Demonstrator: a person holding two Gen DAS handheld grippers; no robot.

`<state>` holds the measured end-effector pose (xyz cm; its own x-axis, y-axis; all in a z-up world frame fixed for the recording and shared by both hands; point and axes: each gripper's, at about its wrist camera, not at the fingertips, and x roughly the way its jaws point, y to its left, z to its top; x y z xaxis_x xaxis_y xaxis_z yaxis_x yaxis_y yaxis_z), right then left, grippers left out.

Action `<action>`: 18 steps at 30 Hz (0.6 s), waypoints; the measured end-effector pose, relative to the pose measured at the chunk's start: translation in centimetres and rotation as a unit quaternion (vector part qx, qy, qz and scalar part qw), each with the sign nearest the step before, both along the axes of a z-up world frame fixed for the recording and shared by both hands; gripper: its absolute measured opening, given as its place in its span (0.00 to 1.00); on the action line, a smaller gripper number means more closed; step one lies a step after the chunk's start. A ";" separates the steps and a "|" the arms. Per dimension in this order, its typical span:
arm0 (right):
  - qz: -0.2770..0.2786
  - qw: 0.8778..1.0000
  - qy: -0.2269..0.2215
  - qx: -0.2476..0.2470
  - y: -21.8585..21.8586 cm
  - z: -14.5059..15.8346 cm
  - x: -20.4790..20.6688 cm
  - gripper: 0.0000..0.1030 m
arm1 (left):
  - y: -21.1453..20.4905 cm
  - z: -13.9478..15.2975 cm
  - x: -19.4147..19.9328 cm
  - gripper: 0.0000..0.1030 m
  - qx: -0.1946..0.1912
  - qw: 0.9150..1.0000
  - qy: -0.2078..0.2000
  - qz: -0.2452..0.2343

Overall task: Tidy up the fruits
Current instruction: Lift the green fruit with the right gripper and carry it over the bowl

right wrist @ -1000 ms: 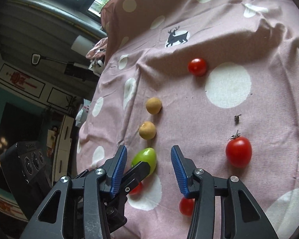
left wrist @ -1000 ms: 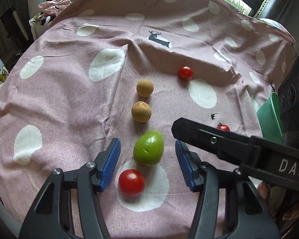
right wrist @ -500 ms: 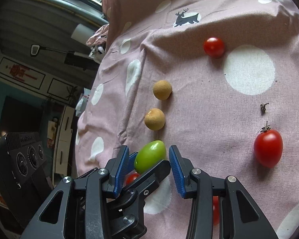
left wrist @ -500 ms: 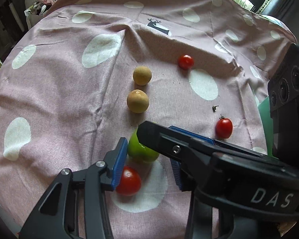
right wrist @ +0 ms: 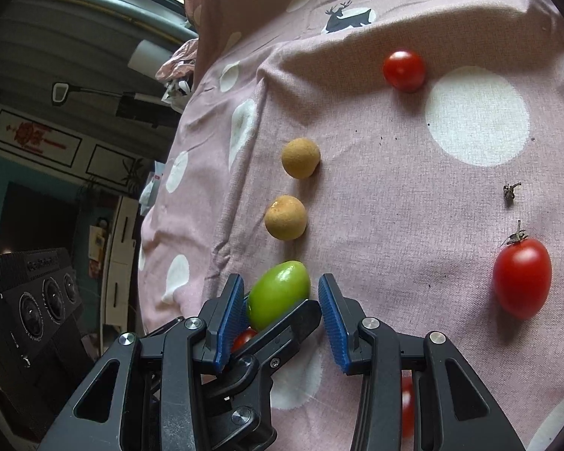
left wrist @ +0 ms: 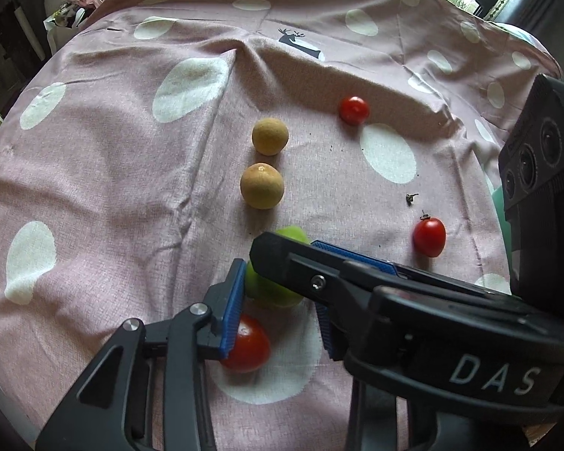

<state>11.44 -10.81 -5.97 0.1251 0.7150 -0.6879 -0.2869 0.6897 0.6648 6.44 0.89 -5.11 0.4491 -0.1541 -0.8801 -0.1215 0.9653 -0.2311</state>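
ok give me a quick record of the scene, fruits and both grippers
surface: pink spotted cloth
green fruit: one, between the jaws of both grippers
tan round fruits: two, apart, lined up beyond the green fruit
red tomatoes: four, scattered, none held
left gripper: jaws just closing, pads on the green fruit
right gripper: open, straddling the green fruit and one left finger
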 end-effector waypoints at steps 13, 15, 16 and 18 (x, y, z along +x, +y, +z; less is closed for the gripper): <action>-0.024 0.999 -0.043 -0.004 -1.5 2.3 -1.3 0.41 | -1.5 2.0 -0.9 0.33 -0.004 0.999 -0.046 -0.017; -0.029 0.998 -0.050 -0.005 -1.8 2.7 -1.6 0.41 | -1.8 2.3 -1.1 0.33 -0.006 0.998 -0.053 -0.020; -0.031 0.998 -0.055 -0.006 -2.0 3.1 -1.8 0.41 | -2.0 2.6 -1.3 0.33 -0.008 0.998 -0.058 -0.023; -0.036 0.997 -0.066 -0.010 -2.4 3.7 -2.2 0.41 | -2.3 3.1 -1.6 0.33 -0.011 0.997 -0.069 -0.029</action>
<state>9.20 -13.23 -2.24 0.2656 0.6871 -0.6763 -0.3195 0.7245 0.6107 4.82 -1.43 -1.96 0.5550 -0.2024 -0.8068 -0.0307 0.9643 -0.2631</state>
